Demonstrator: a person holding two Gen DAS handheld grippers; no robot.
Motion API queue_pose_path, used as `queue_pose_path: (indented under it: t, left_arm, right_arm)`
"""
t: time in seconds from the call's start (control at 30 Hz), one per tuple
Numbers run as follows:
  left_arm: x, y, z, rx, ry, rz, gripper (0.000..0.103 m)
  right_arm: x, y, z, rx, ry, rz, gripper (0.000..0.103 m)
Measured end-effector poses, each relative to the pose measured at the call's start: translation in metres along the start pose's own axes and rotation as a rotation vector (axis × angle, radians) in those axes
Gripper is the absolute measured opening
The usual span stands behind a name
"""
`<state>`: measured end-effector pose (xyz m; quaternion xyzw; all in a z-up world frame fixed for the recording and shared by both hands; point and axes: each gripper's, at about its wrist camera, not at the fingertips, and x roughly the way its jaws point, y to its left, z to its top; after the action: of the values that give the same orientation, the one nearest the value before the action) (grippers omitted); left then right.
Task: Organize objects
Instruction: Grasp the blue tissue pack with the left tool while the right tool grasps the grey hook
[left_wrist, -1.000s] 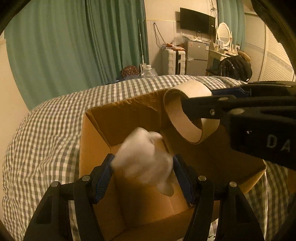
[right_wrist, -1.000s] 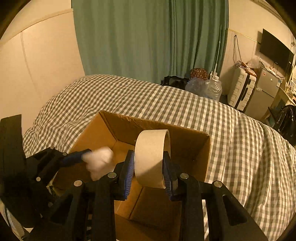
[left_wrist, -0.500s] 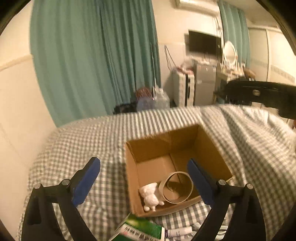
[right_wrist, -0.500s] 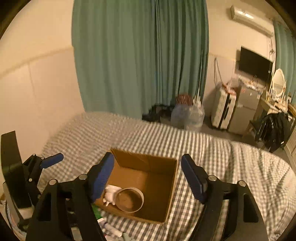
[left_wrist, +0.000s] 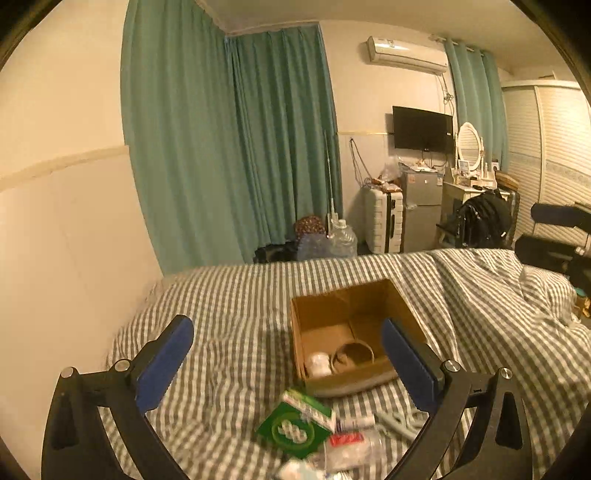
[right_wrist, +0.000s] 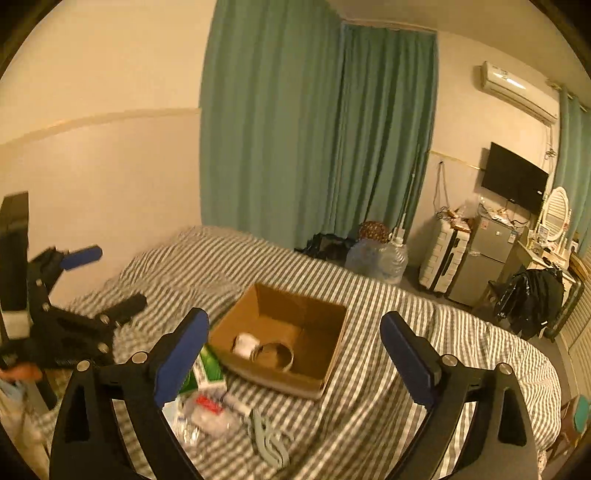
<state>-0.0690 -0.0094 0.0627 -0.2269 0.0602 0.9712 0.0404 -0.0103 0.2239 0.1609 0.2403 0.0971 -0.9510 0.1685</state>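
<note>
An open cardboard box sits on the checked bed. Inside it lie a brown tape roll and a small white object. My left gripper is open and held back above the bed, well short of the box. The right gripper is also open and empty, raised above the box. In front of the box lie a green carton, a small tube, clear plastic packets and a grey looped item.
The checked bedspread stretches left and right of the box. The left gripper's body shows at the right wrist view's left edge. Green curtains, water bottles, a suitcase and a small fridge stand beyond the bed.
Both grippers let go: the white object and the tape roll now lie in the box. Both grippers have opened wide and pulled up and back from the box.
</note>
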Motion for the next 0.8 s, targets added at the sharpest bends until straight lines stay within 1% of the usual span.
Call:
queue_pose_path:
  t: [0.1,0.27,0.3,0.37,0.43,0.5,0.57,0.7,0.77,0.8]
  left_arm:
    - [-0.004,0.006,-0.024,-0.033,0.025,-0.009,0.103]
    - [0.010,0.004,-0.078,-0.060,0.101,0.038,0.103]
    - [0.015,0.004,-0.090,-0.060,0.116,0.059,0.103]
    - [0.022,0.005,-0.108,-0.057,0.134,0.086,0.103]
    - [0.031,0.005,-0.127,-0.060,0.158,0.092,0.103]
    - [0.040,0.005,-0.146,-0.070,0.195,0.080,0.103]
    - [0.049,0.001,-0.163,-0.058,0.232,0.074,0.103]
    - [0.070,-0.011,-0.199,0.019,0.322,0.059,0.103]
    - [0.081,-0.013,-0.215,0.034,0.370,0.056,0.103]
    - [0.086,-0.013,-0.218,0.033,0.386,0.057,0.103]
  right_arm:
    - [0.009,0.001,-0.032,-0.013,0.037,0.039,0.094]
    - [0.036,0.017,-0.086,-0.031,0.119,0.078,0.094]
    - [0.042,0.020,-0.097,-0.038,0.140,0.087,0.094]
    - [0.052,0.024,-0.110,-0.037,0.167,0.096,0.094]
    - [0.062,0.030,-0.125,-0.036,0.205,0.108,0.094]
    - [0.072,0.037,-0.138,-0.043,0.254,0.117,0.094]
    - [0.083,0.042,-0.147,-0.034,0.293,0.123,0.094]
    - [0.104,0.051,-0.168,-0.027,0.379,0.123,0.094]
    - [0.116,0.051,-0.175,-0.018,0.410,0.114,0.094]
    - [0.126,0.049,-0.179,-0.023,0.428,0.096,0.094]
